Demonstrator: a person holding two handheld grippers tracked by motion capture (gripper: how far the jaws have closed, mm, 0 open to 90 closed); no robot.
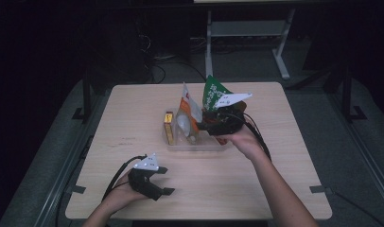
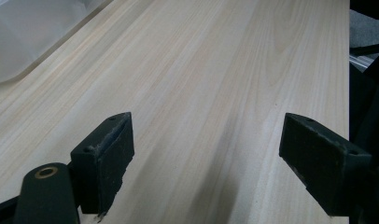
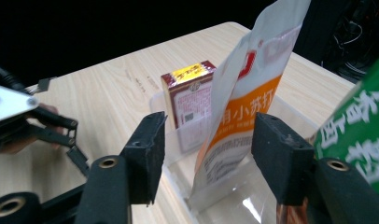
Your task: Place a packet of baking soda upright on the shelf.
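Three packs stand upright in the clear bin [image 1: 173, 144] at mid-table: a small yellow-topped box [image 3: 188, 100] against the left wall, a white-and-orange pouch [image 3: 239, 109] beside it, and a green pouch [image 3: 358, 128] toward the bin's right side. Standing on edge rather than lying flat, they take little floor room, which suits packing several into one shallow bin, and each leans on a neighbour or a wall for support.

The right gripper [image 3: 206, 154] hangs at the bin's right side, aimed across it. Its jaws stand apart with the orange pouch seen between them, but the pads do not press on it; the pouch stands on its own edge in the bin. With nothing clamped, this reads as a release just after setting the pouch down, the opening kept moderate so the jaws can slip away without knocking the box or the green pouch over.

The left gripper [image 1: 150, 182] rests near the front left of the table [image 1: 275, 189], well apart from the bin, jaws wide over bare wood and holding nothing. Parked there it stays out of the working hand's path, yet is near enough to steady the bin should it slide.

The tall pouches look light and top-heavy, so a careless withdrawal could tip them.
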